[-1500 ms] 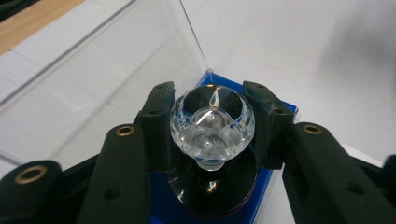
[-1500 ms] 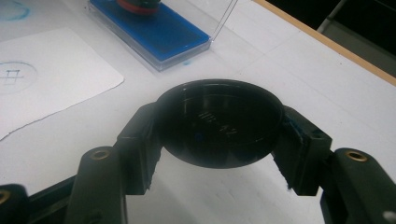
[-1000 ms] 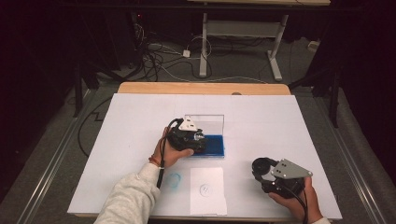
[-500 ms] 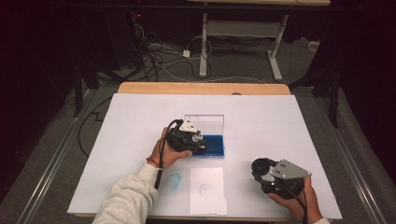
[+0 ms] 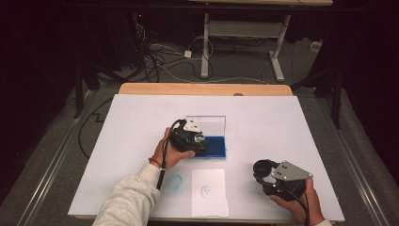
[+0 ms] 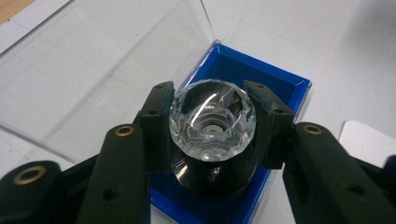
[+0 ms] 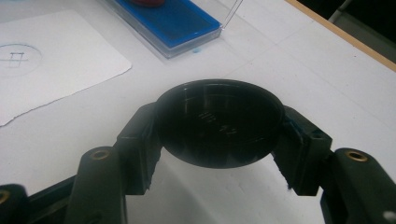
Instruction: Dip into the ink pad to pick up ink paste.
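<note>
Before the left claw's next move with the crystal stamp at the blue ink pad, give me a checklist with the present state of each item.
1. Left claw gripped on the crystal stamp: ok, both jaws press its faceted handle.
2. Stamp over the blue ink pad: ok, its black base sits above the blue surface.
3. Base in contact with the ink: cannot tell, the underside is hidden.
4. Clear lid out of the way: ok, it stands open behind the pad.
5. Right claw secure on the black cap: ok, clamped on both sides, held away from the pad.
6. Paper sheet free for stamping: ok, nothing rests on it.
</note>
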### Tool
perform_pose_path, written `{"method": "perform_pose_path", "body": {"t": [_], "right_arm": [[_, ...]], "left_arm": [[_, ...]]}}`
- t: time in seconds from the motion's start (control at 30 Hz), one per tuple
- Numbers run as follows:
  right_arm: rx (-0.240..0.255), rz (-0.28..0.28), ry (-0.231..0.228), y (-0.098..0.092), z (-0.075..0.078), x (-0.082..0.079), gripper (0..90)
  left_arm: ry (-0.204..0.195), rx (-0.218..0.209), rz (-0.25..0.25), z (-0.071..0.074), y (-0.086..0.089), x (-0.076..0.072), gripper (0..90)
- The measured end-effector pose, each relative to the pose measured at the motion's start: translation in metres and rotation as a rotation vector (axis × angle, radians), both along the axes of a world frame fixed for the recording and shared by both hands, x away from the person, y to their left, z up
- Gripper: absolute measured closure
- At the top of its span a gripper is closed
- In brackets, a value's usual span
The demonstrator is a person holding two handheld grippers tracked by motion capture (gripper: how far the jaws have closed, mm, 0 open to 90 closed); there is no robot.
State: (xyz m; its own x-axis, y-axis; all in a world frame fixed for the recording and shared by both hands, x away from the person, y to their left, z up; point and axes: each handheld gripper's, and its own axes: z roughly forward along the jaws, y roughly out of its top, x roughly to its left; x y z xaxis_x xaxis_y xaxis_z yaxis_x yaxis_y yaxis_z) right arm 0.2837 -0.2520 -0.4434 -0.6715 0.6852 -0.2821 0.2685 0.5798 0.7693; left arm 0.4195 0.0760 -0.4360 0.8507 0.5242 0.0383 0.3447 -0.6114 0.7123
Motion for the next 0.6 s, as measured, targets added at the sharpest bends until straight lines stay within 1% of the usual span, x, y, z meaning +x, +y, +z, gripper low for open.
{"method": "perform_pose_path", "body": {"t": [0.2,0.33,0.47,0.6], "right_arm": [[0.001,-0.001,-0.002,-0.0001,0.0004,-0.0004,38.7],[0.002,0.002,-0.004,-0.0001,0.001,-0.0011,38.7],[0.004,0.004,-0.007,-0.0007,0.0017,-0.0013,38.8],[0.002,0.006,-0.008,-0.0001,0.0021,-0.0021,38.8]], "left_arm": [[0.001,0.0,0.003,-0.0004,0.0007,-0.0011,54.6],[-0.005,0.016,-0.001,0.0001,0.0002,-0.0024,54.6],[-0.004,0.016,0.002,0.0001,-0.0004,-0.0028,54.6],[-0.001,0.026,-0.001,0.001,-0.001,-0.0028,54.6]]}}
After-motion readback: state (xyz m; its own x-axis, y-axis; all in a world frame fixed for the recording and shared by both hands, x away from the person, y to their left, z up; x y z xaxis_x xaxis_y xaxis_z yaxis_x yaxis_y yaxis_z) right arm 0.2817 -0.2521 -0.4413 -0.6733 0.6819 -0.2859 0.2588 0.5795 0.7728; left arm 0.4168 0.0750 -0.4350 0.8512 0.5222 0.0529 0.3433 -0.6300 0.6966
